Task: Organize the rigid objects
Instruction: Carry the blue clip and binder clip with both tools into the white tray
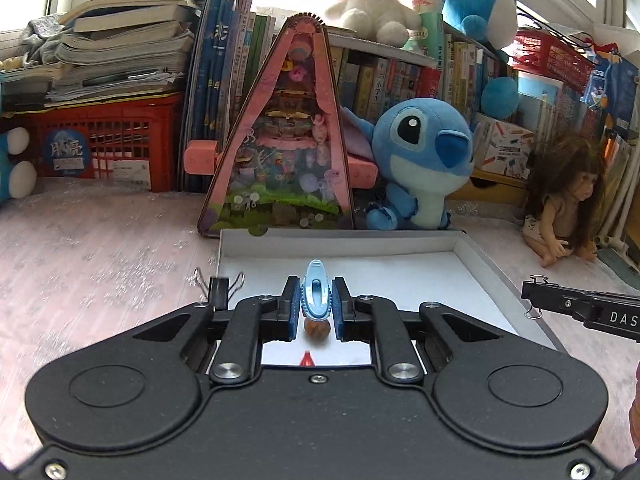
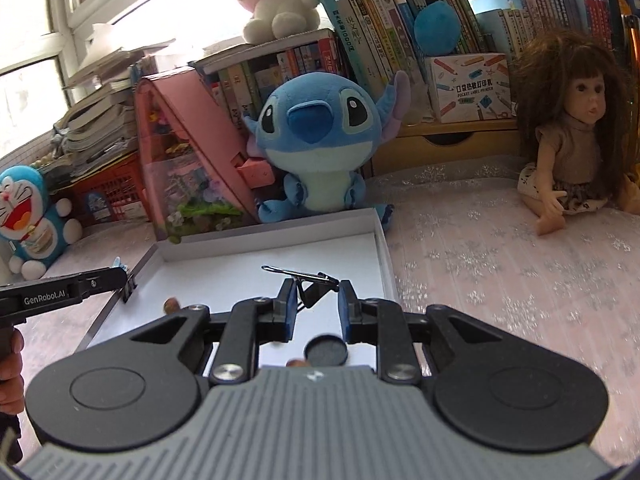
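My left gripper (image 1: 316, 294) is shut on a light-blue plastic clip (image 1: 316, 290), which it holds upright above the white shallow box (image 1: 340, 237). Under it in the box lie a brown nut-like ball (image 1: 317, 329) and a small red piece (image 1: 307, 360). My right gripper (image 2: 318, 294) is shut on a black binder clip (image 2: 310, 294) over the same box (image 2: 272, 238), the clip's wire handle (image 2: 280, 270) sticking out to the left. A dark round disc (image 2: 326, 352) and a brown ball (image 2: 172, 305) rest on the box floor. Another black binder clip (image 1: 219, 292) sits on the box's left edge.
A blue plush toy (image 1: 420, 160) and a pink triangular toy box (image 1: 280, 140) stand right behind the box. A doll (image 2: 572, 128) sits to the right on the lace cloth. Red crates, book stacks and shelves line the back. A hand (image 2: 10, 372) holds the left gripper (image 2: 120, 278).
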### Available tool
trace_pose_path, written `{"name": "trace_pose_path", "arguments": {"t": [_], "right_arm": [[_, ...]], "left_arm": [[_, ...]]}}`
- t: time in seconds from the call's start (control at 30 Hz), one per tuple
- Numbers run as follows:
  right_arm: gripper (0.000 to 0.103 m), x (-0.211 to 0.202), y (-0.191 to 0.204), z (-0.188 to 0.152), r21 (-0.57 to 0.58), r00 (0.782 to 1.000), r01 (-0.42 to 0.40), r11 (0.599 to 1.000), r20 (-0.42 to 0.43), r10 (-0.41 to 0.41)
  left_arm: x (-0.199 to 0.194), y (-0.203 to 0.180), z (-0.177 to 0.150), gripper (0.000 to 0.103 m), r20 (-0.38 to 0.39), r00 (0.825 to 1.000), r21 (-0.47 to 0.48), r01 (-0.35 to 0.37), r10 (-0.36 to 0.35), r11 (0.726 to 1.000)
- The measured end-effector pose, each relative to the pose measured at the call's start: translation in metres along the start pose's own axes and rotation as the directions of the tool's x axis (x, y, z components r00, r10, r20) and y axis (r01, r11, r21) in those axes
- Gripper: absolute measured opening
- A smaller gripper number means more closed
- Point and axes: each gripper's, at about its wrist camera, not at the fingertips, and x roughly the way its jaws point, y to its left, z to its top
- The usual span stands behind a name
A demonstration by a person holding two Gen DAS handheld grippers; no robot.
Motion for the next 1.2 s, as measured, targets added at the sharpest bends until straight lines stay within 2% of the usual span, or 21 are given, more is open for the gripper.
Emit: {"name": "trace_pose_path", "arguments": {"t": [0.47,0.77,0.87,1.2], "right_arm": [[0.025,0.059,0.000,0.007,0.014,0.996,0.040,0.999,-0.079,-0.039],[0.025,0.076,-0.003,-0.002,0.028,0.993,0.057,0.998,-0.105,-0.054],[0.025,0.077,-0.001,-0.004,0.005,0.992,0.066,0.998,-0.106,-0.065],[0.025,0.081,0.006,-0.004,-0.055,0.988,0.098,0.994,-0.111,-0.104]], "left_arm": [[0.079,-0.004,0.010,0.015,-0.086,0.995,0.014,-0.054,0.055,0.998],[0.093,-0.008,0.002,0.015,-0.121,0.991,0.031,-0.057,0.061,0.998],[0.098,-0.008,0.001,0.015,-0.152,0.985,0.036,-0.075,0.079,0.997],[0.103,-0.009,0.001,0.015,-0.169,0.979,0.061,-0.107,0.116,0.992]]}}
